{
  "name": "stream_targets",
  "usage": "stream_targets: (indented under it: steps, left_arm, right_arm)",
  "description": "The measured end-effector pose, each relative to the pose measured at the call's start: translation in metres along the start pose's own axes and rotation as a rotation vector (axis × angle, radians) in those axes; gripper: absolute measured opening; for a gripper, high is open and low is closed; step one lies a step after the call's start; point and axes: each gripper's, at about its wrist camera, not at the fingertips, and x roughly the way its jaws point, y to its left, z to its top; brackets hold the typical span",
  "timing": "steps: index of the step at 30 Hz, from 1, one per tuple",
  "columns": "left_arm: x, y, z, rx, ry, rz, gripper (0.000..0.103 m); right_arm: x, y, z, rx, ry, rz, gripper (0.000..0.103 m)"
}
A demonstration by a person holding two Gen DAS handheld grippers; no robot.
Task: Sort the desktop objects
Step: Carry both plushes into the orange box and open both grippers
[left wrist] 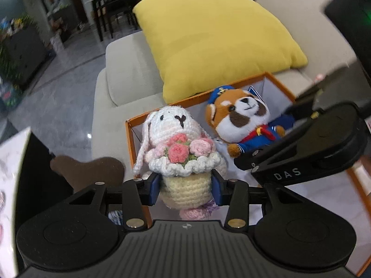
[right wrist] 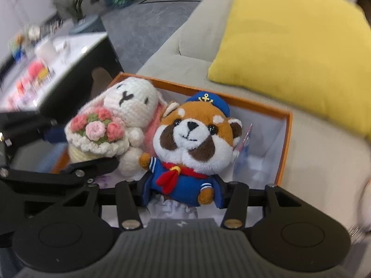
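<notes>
Beige sofa (left wrist: pixel 129 69) carries a yellow cushion (left wrist: pixel 215 39) and an orange box (right wrist: pixel 284 143). Left gripper (left wrist: pixel 186 188) clamps the crochet rabbit (left wrist: pixel 178 139); at its three o'clock, right gripper (right wrist: pixel 183 193) clamps the sailor plush (right wrist: pixel 192 143), both over the box.

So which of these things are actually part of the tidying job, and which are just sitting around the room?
Part of the job:
- crochet bunny, held by the left gripper
- sailor plush, held by the right gripper
- orange box that both toys are over

Just around:
- yellow cushion
- beige sofa
- white table with blurred small items
</notes>
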Motion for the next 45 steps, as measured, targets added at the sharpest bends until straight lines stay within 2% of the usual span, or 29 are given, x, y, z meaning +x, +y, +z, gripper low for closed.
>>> stream_targets:
  steps: [5,7,11,14,16,20,22,24,27,31,34,37,41,43,44,45]
  left_arm:
    - [0.015,-0.018,-0.01,0.148,0.005,0.058,0.05]
    - [0.026,-0.023,-0.013,0.187,0.02,0.059,0.05]
    - [0.039,-0.033,-0.017,0.231,0.044,0.077,0.051]
    - [0.047,-0.034,-0.018,0.233,0.073,0.06,0.052]
    - [0.05,-0.04,-0.021,0.277,0.079,0.078,0.053]
    - [0.055,-0.041,-0.02,0.275,0.095,0.078,0.057]
    - [0.055,-0.04,-0.02,0.272,0.101,0.071,0.057]
    - [0.052,-0.04,-0.019,0.274,0.105,0.059,0.063]
    - [0.042,-0.034,-0.02,0.223,0.087,0.044,0.069]
    - [0.01,-0.028,-0.028,0.198,0.028,0.028,0.071]
    - [-0.013,-0.024,-0.037,0.168,-0.003,0.004,0.071]
    - [-0.034,-0.016,-0.044,0.114,-0.033,-0.014,0.071]
    - [-0.043,-0.001,-0.043,0.044,-0.029,-0.014,0.071]
    - [-0.044,0.008,-0.042,0.008,0.0,-0.042,0.07]
    - [-0.043,0.012,-0.042,-0.012,0.018,-0.06,0.064]
    - [-0.043,0.015,-0.043,-0.025,0.03,-0.076,0.061]
  right_arm:
    - [0.026,0.009,0.0,-0.112,0.088,-0.039,0.052]
    - [0.031,0.011,0.0,-0.142,0.107,-0.059,0.052]
    - [0.046,0.003,0.002,-0.097,0.152,-0.015,0.053]
    - [0.052,0.001,0.002,-0.105,0.182,-0.026,0.055]
    - [0.058,-0.003,0.003,-0.084,0.221,-0.016,0.057]
    - [0.057,-0.015,0.007,-0.007,0.217,0.035,0.063]
    - [0.054,-0.016,0.008,-0.005,0.209,0.037,0.075]
    - [0.052,-0.015,0.006,-0.023,0.206,0.026,0.076]
    - [0.041,-0.016,0.003,-0.031,0.196,0.045,0.077]
    - [0.013,-0.018,0.0,-0.042,0.168,0.097,0.077]
    - [0.002,-0.006,-0.008,-0.081,0.148,0.108,0.073]
    - [0.001,-0.002,-0.01,-0.146,0.174,0.095,0.069]
    - [0.011,0.003,-0.024,-0.25,0.216,0.033,0.064]
    - [0.032,0.008,-0.02,-0.265,0.224,0.001,0.054]
    - [0.039,0.007,-0.02,-0.259,0.233,0.005,0.052]
    - [0.043,0.005,-0.019,-0.245,0.24,0.022,0.044]
